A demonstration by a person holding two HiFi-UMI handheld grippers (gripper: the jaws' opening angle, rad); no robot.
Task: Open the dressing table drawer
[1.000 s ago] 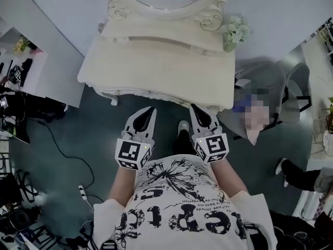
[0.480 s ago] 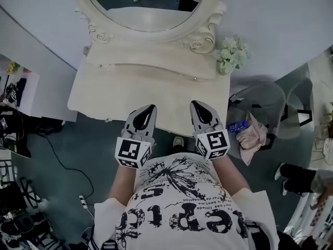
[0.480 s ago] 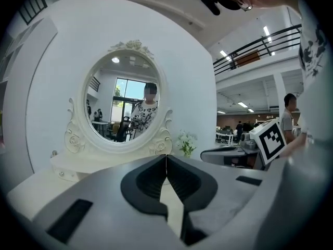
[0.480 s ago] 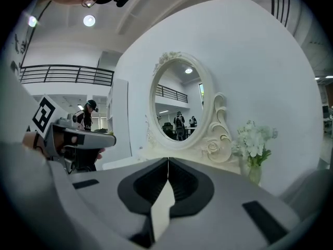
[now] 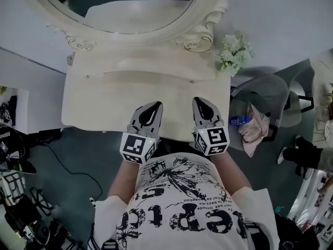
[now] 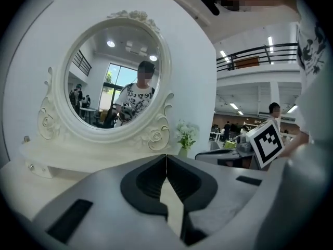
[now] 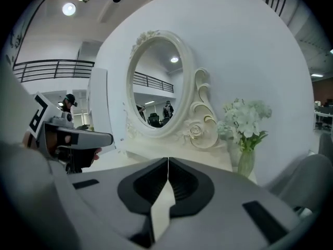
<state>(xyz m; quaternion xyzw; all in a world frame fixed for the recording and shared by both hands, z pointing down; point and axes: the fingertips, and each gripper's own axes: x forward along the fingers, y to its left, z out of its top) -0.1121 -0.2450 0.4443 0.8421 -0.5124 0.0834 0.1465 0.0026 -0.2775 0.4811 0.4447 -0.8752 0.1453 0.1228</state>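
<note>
The cream dressing table (image 5: 104, 105) stands right in front of me, with its oval mirror (image 5: 114, 7) at the back. A low raised tier below the mirror carries small knobs (image 5: 87, 76). The table's front face is hidden under the top in the head view. My left gripper (image 5: 156, 104) and right gripper (image 5: 200, 101) reach side by side over the top's near edge. Both are shut with nothing in them. In the left gripper view the gripper (image 6: 166, 158) points at the mirror (image 6: 117, 85). In the right gripper view the gripper (image 7: 168, 160) points toward the mirror's right scroll (image 7: 200, 124).
A vase of white flowers (image 5: 232, 51) stands on the table's back right corner. To the right of the table is a grey chair holding a pink cloth (image 5: 254, 129) and a bottle (image 5: 239, 121). Cables (image 5: 67, 163) lie on the floor at the left.
Both grippers have moved forward from in front of the table to over its near edge, staying shut. The table now hides the floor and shoe between them.
</note>
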